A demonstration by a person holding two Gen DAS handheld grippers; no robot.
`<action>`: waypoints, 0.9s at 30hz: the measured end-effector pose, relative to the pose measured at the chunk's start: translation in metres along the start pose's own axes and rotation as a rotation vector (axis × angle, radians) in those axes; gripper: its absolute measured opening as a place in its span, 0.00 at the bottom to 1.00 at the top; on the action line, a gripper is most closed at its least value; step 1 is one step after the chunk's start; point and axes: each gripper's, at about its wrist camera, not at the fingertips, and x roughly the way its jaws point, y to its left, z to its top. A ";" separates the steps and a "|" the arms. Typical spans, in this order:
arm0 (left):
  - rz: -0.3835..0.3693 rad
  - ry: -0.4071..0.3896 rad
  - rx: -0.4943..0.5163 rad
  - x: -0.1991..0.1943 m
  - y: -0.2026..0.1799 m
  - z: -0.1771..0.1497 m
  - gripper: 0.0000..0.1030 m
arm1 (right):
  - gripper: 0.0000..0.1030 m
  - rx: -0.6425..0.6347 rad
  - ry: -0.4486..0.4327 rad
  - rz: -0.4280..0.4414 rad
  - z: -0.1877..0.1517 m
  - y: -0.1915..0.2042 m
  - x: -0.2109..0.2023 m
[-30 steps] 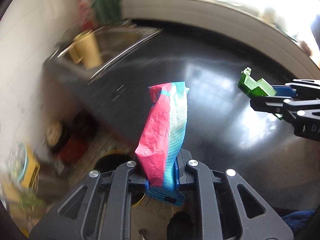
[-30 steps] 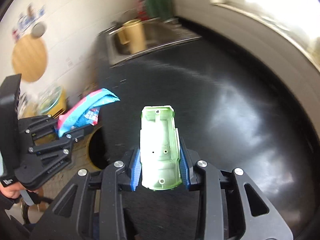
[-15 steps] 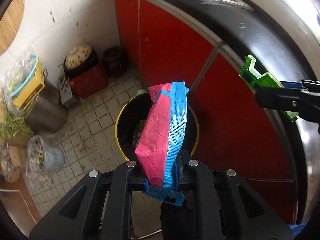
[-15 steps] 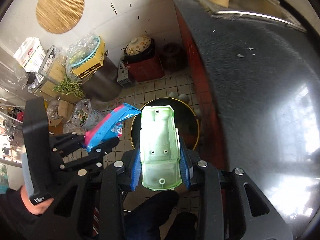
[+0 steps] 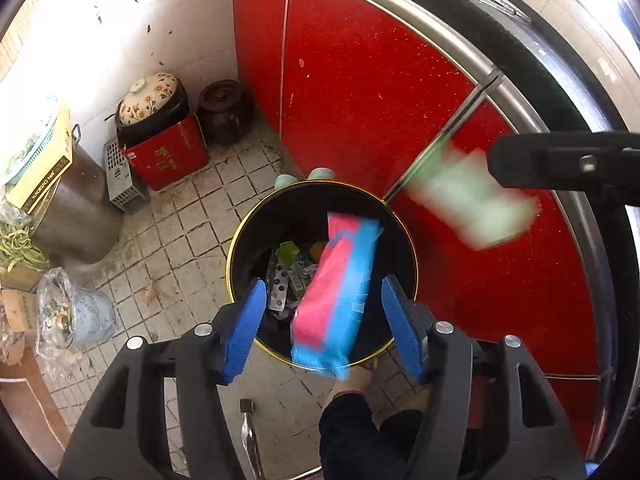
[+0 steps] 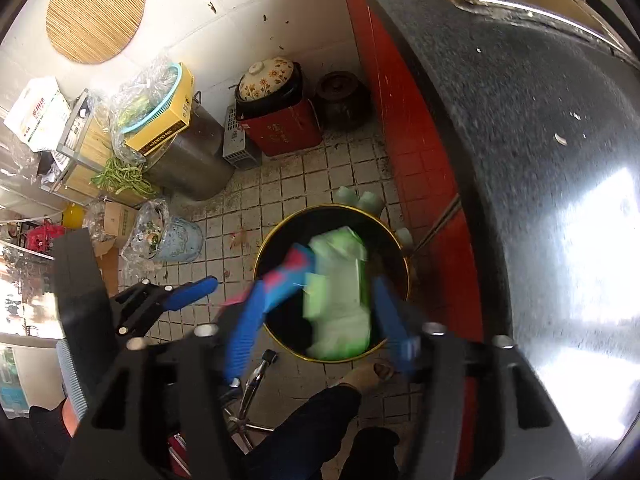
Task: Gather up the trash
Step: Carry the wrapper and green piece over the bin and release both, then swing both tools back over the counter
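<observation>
A black trash bin with a gold rim (image 5: 240, 240) (image 6: 280, 240) stands on the tiled floor and holds several scraps. My left gripper (image 5: 323, 322) is open above it; the pink and blue wrapper (image 5: 336, 288) (image 6: 280, 280) is loose between its blue pads (image 5: 244, 320), falling toward the bin. My right gripper (image 6: 316, 320) is open too; the pale green plastic piece (image 6: 340, 300) is blurred between its jaws over the bin. It also shows blurred in the left wrist view (image 5: 472, 204), below the right gripper's black finger (image 5: 560, 164).
Red cabinet doors (image 5: 360, 80) and the black countertop (image 6: 540, 160) are to the right of the bin. A flowered pot on a red box (image 5: 160, 136), a dark jar (image 5: 226, 110), a steel drum (image 5: 72, 208) and bagged scraps (image 5: 68, 312) stand left. A person's leg (image 5: 352, 420) is below.
Both grippers swung from over the counter to above the floor bin, then opened. The wrapper and the green piece have left the jaws and are dropping.
</observation>
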 end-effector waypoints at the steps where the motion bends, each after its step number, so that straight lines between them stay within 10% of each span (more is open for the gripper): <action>1: 0.000 0.002 -0.001 0.001 0.001 0.001 0.62 | 0.59 -0.002 0.002 -0.001 0.000 0.000 -0.001; 13: 0.075 -0.081 0.111 -0.081 -0.046 0.008 0.93 | 0.91 0.045 -0.195 0.038 -0.054 -0.021 -0.144; 19: 0.041 -0.171 0.284 -0.134 -0.145 0.022 0.93 | 0.93 0.216 -0.368 -0.183 -0.148 -0.087 -0.259; 27: -0.235 -0.242 0.639 -0.174 -0.327 0.028 0.93 | 0.93 0.665 -0.472 -0.614 -0.308 -0.167 -0.369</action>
